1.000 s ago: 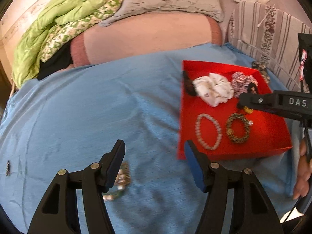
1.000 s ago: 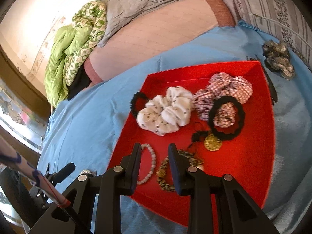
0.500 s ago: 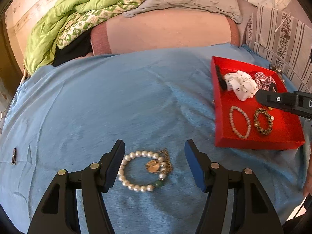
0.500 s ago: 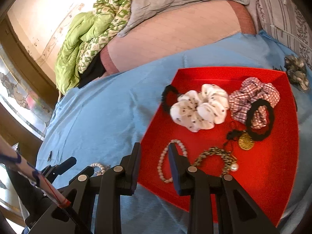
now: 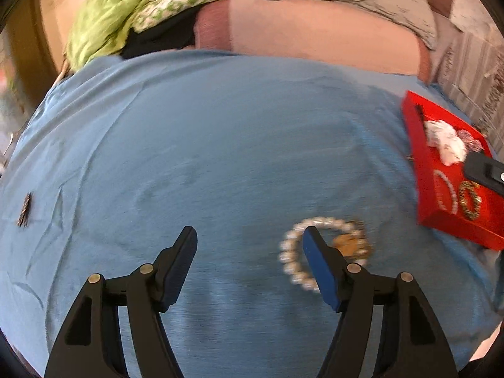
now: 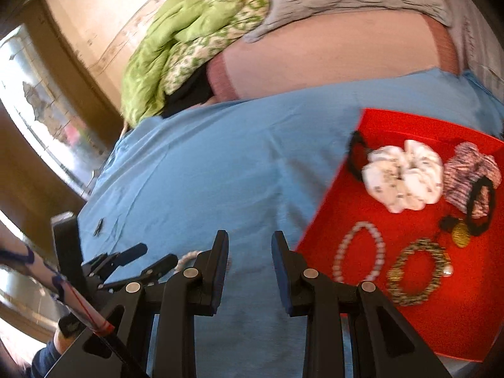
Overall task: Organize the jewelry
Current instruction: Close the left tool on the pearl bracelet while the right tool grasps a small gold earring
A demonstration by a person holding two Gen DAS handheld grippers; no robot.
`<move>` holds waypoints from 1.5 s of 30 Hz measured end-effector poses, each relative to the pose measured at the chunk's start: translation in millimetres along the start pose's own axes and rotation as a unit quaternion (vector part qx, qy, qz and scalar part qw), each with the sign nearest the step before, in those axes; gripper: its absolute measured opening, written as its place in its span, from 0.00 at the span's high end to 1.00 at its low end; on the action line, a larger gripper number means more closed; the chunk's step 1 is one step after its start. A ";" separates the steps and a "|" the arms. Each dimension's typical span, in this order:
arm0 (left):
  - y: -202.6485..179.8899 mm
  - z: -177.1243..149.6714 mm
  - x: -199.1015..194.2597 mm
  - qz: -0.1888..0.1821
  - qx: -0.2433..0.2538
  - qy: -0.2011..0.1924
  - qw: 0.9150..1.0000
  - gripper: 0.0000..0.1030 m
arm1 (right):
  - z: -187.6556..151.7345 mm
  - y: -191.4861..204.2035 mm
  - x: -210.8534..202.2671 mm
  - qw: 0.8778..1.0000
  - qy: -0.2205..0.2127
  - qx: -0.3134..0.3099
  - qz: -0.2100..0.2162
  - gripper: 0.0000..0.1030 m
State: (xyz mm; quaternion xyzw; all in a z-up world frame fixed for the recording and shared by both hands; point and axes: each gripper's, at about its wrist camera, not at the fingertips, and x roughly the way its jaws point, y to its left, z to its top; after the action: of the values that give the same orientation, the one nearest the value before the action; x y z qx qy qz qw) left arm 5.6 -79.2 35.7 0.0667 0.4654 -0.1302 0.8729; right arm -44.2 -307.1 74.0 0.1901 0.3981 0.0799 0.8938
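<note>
Left tongs (image 5: 249, 239) gape over blue bedsheet (image 5: 204, 145), pillows (image 5: 315, 31) behind.

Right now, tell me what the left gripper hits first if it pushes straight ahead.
Probably bare blue bedsheet. The left gripper is open and empty; the pearl bracelet sits off-line, at its right finger.

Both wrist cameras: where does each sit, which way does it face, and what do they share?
Left wrist: on the left gripper, low over the blue sheet; faces the pillows, pearl bracelet by its right finger; own open fingers show.
Right wrist: on the right gripper, facing the same way, red tray at right; own fingers and the left gripper at lower left show.
Shared: sheet, tray, white scrunchie, green blanket.
</note>
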 end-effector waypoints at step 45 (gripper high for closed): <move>56.8 -6.4 7.7 0.001 -0.018 -0.009 1.000 0.20 | -40.6 88.4 101.9 0.973 0.111 -0.199 -0.041 0.71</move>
State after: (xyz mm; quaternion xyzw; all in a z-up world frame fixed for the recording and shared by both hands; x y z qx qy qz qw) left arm 21.1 -24.6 25.5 0.0501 0.4597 -0.1209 0.8784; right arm -5.3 -185.0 15.4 -0.0180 0.4785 0.1409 0.8665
